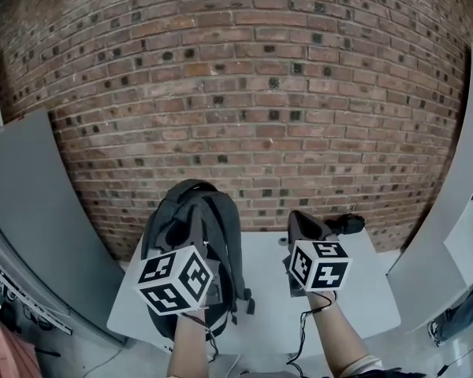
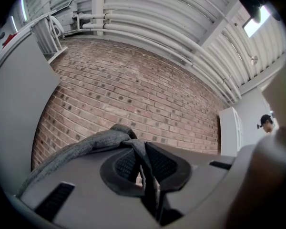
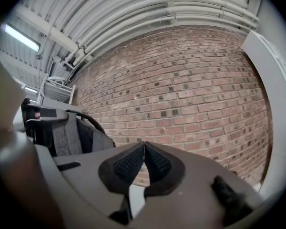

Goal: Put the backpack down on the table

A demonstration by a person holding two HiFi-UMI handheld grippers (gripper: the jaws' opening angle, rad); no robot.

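A grey and black backpack (image 1: 221,235) hangs over the left part of the white table (image 1: 363,290); I cannot tell whether its bottom touches the tabletop. My left gripper (image 1: 197,231) is shut on the backpack's grey top strap (image 2: 86,149), which runs out leftwards between the closed pads (image 2: 128,163). My right gripper (image 1: 299,223) is held over the table to the right of the pack, shut with nothing between its pads (image 3: 128,163). The backpack (image 3: 66,135) shows at the left in the right gripper view.
A red brick wall (image 1: 244,93) stands just behind the table. A grey panel (image 1: 31,203) leans at the left and another (image 1: 457,172) at the right. A white cabinet (image 2: 229,130) stands against the wall. Cables lie on the floor at the lower left (image 1: 16,305).
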